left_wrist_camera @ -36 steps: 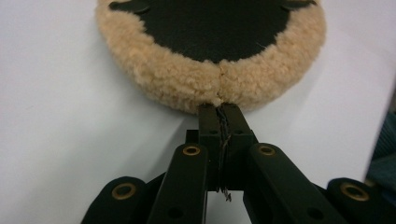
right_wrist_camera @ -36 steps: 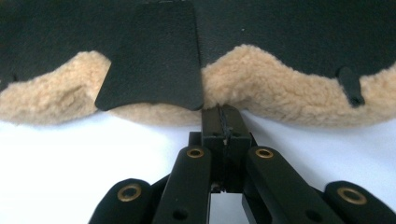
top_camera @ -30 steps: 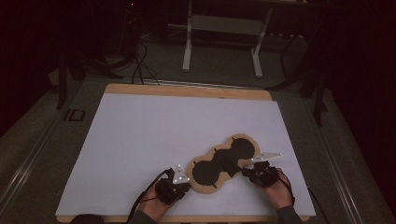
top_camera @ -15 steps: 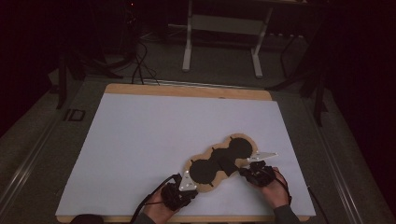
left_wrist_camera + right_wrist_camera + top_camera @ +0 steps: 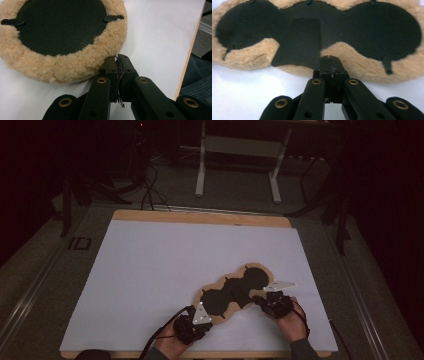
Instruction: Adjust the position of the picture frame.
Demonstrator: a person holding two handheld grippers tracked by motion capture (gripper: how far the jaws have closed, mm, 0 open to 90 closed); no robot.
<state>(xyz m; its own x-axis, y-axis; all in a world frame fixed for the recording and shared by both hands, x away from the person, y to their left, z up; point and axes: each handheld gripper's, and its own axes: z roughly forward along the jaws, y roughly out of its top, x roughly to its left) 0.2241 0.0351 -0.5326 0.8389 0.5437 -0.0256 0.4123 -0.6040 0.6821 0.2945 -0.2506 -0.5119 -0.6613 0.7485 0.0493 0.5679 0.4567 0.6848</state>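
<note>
One fleece-edged black pad point(image 5: 235, 292) of three joined round lobes lies on the white table point(image 5: 165, 270) toward five o'clock, with two grippers at its near edge, left gripper point(image 5: 117, 60) and right gripper point(image 5: 329, 60) both closed, gripping nothing.

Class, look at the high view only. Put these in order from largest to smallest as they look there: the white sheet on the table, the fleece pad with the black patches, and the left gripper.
1. White sheet, by far the largest.
2. Fleece pad.
3. Left gripper, smallest, though nearest the camera.
</note>
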